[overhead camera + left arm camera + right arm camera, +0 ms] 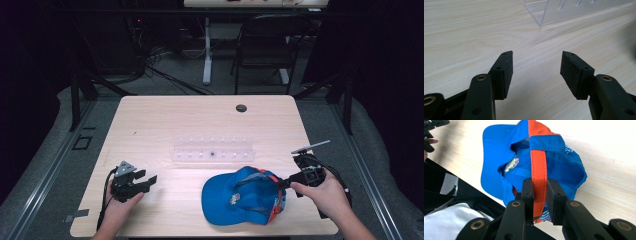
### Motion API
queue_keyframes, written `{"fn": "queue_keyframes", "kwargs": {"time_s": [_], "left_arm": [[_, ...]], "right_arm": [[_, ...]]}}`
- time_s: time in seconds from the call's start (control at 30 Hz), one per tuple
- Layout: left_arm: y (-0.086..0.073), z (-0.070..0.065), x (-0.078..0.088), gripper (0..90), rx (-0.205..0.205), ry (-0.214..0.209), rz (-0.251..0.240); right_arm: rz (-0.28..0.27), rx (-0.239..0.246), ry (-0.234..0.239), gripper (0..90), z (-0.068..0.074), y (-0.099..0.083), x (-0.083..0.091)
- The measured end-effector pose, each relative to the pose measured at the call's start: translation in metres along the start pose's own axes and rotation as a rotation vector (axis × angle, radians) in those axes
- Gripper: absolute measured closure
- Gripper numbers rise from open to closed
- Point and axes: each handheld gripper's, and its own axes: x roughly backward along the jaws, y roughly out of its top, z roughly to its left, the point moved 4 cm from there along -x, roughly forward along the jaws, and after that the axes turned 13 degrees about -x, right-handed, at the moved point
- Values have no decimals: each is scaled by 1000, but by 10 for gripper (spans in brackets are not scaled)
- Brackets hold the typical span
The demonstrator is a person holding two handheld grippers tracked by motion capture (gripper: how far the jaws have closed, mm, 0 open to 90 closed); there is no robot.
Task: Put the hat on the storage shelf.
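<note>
right gripper [539, 195] clamped on blue cap [242, 195] strap, left gripper [536, 70] parted

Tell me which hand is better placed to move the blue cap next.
Right, probably. The right gripper is already shut on the orange strap at the back of the blue cap. The left gripper has open jaws with nothing between them, off to the cap's left.

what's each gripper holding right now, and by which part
The right gripper is shut on the blue cap, pinching its orange back strap. The left gripper is open, holding nothing.
</note>
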Motion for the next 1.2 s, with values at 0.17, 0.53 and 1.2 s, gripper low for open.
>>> {"fn": "queue_keyframes", "kwargs": {"time_s": [0.17,0.53,1.2], "left_arm": [[0,-1,0,442,-3,-2,-3],[0,-1,-1,442,-3,1,-5],[0,-2,-1,442,-6,-6,5]], "right_arm": [[-9,-9,-33,779,7,7,7],[4,22,-92,779,22,16,23],[-18,57,-125,779,41,37,53]]}}
